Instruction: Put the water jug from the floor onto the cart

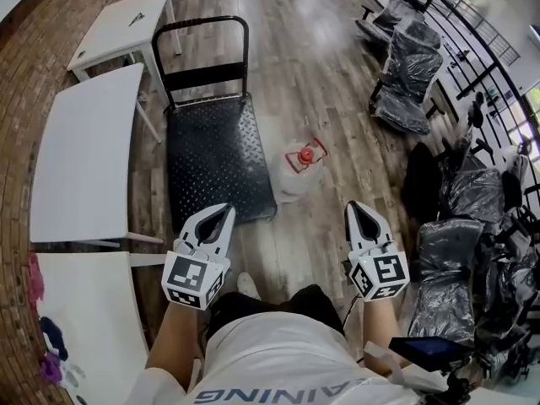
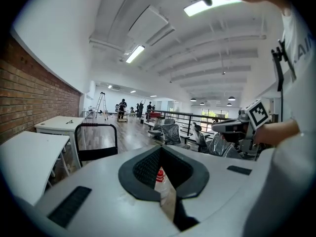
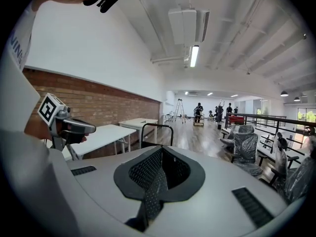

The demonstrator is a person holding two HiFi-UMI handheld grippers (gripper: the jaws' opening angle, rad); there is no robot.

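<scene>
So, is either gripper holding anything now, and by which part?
Nothing is held. The left gripper and right gripper are empty; the jug stands on the floor.

Glossy wood-plank floor (image 1: 337, 99), dark studded metal on the cart (image 1: 215, 163) deck, clear smooth plastic water jug (image 1: 295, 181) with red cap (image 1: 308, 153), matt white surfaces (image 1: 84, 159) at left, shiny plastic-wrapped chairs (image 1: 409, 66) at upper right.

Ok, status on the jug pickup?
Right gripper shut, empty; left gripper barely parted, empty. Water jug upright on floor beside cart, untouched. Nothing between grippers and jug.
</scene>
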